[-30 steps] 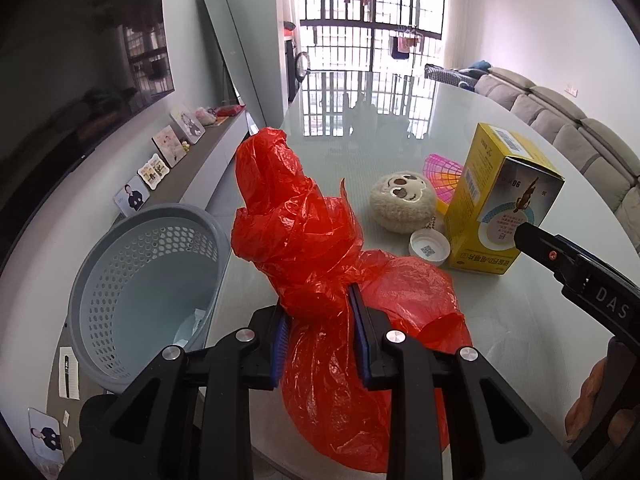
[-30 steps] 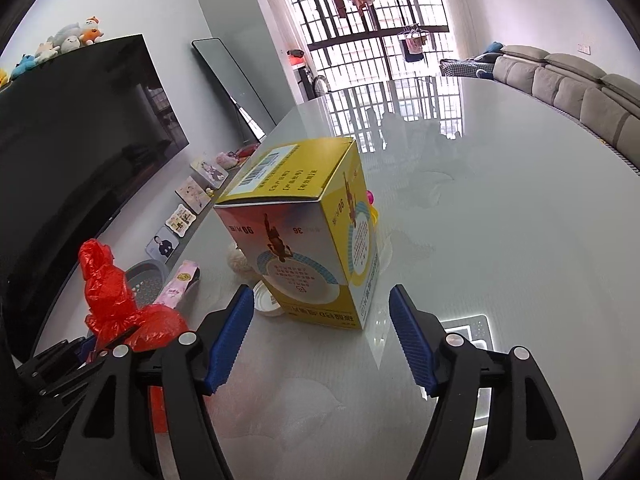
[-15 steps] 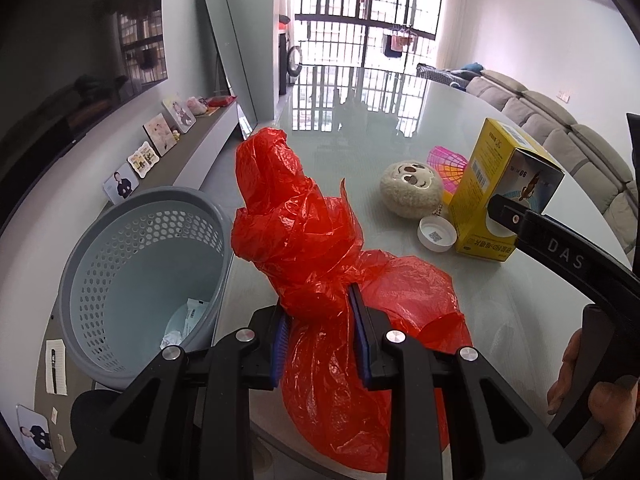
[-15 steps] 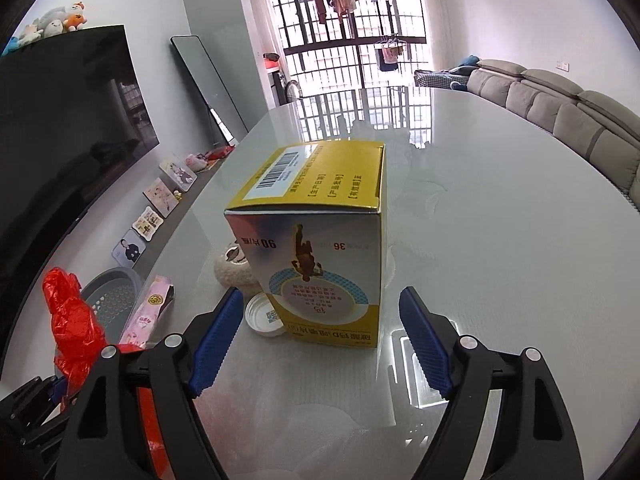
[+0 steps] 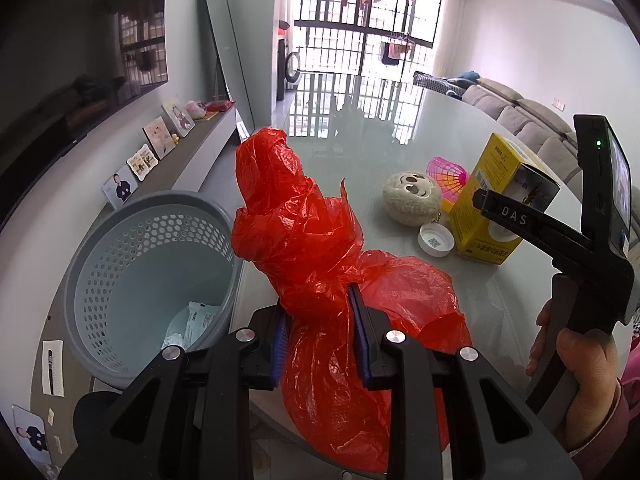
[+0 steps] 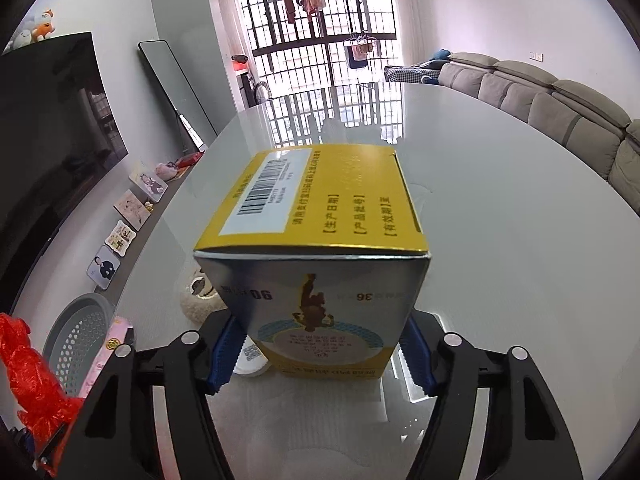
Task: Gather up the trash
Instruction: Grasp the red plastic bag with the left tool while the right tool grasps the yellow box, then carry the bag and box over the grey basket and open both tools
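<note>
My left gripper (image 5: 320, 334) is shut on a crumpled red plastic bag (image 5: 304, 240) and holds it at the table's near-left edge, beside a grey perforated basket (image 5: 120, 276). The bag also shows in the right wrist view (image 6: 28, 376). My right gripper (image 6: 320, 352) is open with its blue pads on either side of an upright yellow carton (image 6: 320, 248) standing on the table. The pads look close to the carton's sides; contact is unclear. The carton also shows in the left wrist view (image 5: 492, 208).
On the glossy white table (image 6: 500, 240) stand a round plush toy (image 5: 412, 198), a white cap (image 5: 436, 240) and a pink mesh item (image 5: 448, 172). The basket holds some paper (image 5: 188, 320). A pink packet (image 6: 108, 352) lies near the left edge. A sofa (image 6: 560, 120) runs along the right.
My right gripper has moved forward until the yellow carton stands between its pads. My left gripper has kept its hold on the red bag and shifted slightly toward the basket.
</note>
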Motion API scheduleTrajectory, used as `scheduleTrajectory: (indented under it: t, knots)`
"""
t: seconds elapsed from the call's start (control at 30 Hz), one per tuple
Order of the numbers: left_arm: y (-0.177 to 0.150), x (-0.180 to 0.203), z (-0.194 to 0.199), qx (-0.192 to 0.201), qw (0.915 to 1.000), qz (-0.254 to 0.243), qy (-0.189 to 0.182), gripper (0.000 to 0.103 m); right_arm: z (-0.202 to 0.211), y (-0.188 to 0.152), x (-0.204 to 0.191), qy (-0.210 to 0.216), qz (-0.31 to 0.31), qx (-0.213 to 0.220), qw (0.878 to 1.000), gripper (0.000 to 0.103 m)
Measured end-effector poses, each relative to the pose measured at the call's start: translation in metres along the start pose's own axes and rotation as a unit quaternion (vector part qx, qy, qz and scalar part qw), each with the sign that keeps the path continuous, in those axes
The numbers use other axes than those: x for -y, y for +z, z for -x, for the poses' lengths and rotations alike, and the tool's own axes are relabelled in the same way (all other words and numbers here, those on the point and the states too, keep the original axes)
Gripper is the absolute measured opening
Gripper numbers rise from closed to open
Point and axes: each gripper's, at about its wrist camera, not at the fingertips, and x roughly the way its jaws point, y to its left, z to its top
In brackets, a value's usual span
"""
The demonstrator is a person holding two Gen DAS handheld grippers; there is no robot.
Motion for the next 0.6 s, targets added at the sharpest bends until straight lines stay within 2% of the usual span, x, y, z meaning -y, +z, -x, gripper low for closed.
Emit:
scheduleTrajectory:
  t: [0.37,0.6]
  knots:
    - [0.006,-0.022,0.012,0.019,0.9995,0.014,0.020,0.027,0.044,-0.004,0.027,0.020,-0.001,0.023,1.000,0.065]
    - [0.011,-0.046,0.018,0.030,0.9983,0.027,0.043,0.027,0.078,-0.018,0.008,0.054,0.046,0.023,0.997,0.065]
